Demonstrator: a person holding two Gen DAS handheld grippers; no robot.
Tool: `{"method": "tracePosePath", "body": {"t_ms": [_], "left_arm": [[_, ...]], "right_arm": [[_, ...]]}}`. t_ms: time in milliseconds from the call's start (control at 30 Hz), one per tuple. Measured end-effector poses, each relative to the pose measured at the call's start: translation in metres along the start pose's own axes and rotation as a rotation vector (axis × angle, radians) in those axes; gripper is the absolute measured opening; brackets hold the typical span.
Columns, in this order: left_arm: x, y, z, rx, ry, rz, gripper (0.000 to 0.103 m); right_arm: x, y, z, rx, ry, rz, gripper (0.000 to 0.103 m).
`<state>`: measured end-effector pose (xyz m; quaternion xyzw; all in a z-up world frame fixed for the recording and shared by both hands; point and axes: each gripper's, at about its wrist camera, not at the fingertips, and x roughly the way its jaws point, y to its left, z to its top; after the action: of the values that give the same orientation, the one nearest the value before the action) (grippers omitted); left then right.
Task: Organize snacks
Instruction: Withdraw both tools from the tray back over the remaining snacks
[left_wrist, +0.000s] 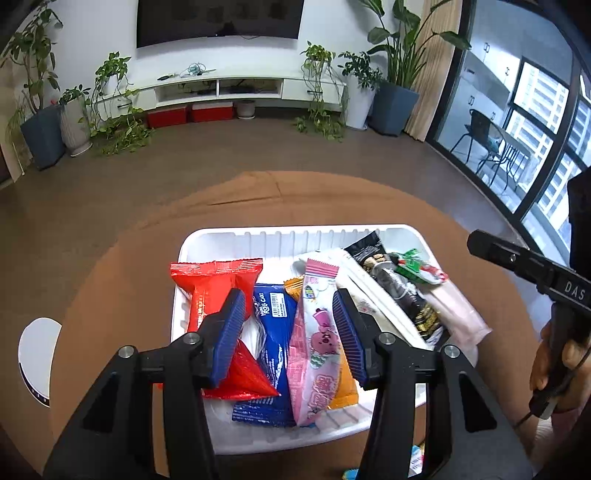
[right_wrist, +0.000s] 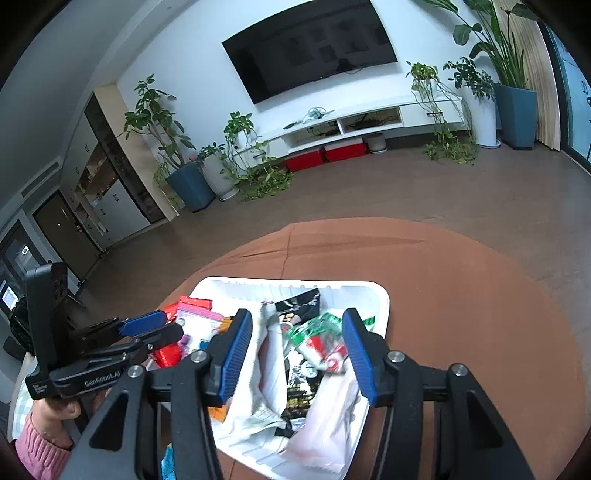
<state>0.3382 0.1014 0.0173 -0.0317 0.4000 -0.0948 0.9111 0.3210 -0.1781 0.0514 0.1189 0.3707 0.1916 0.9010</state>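
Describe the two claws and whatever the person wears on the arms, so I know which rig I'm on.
Both claws, left and right, have black angular frames with silver bolts and ribbed blue pads. White lettering marks their black pistol-style handles. A dark cable hangs below the right handle. The left arm wears a pink knitted sleeve.

A dark television (left_wrist: 218, 20) hangs at twelve o'clock above a white media console (left_wrist: 236, 86). Two red boxes (left_wrist: 190, 113) sit beneath; potted plants (left_wrist: 397, 70) flank both sides.
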Motion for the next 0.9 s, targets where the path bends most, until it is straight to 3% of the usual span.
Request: {"method": "tracePosePath", "body": {"t_ms": [267, 600, 900], "left_arm": [[-0.053, -0.008, -0.018, 0.002, -0.031, -0.024, 0.048], [-0.114, -0.020, -0.082, 0.000, -0.008, -0.076, 0.050], [-0.117, -0.045, -0.142, 0.026, 0.061, -0.104, 0.051]], "right_arm": [[-0.032, 0.016, -0.013, -0.007, -0.020, 0.025, 0.057], [-0.079, 0.039, -0.058, -0.033, -0.029, 0.041, 0.060], [-0.092, 0.060, -0.125, -0.087, 0.061, 0.023, 0.062]]}}
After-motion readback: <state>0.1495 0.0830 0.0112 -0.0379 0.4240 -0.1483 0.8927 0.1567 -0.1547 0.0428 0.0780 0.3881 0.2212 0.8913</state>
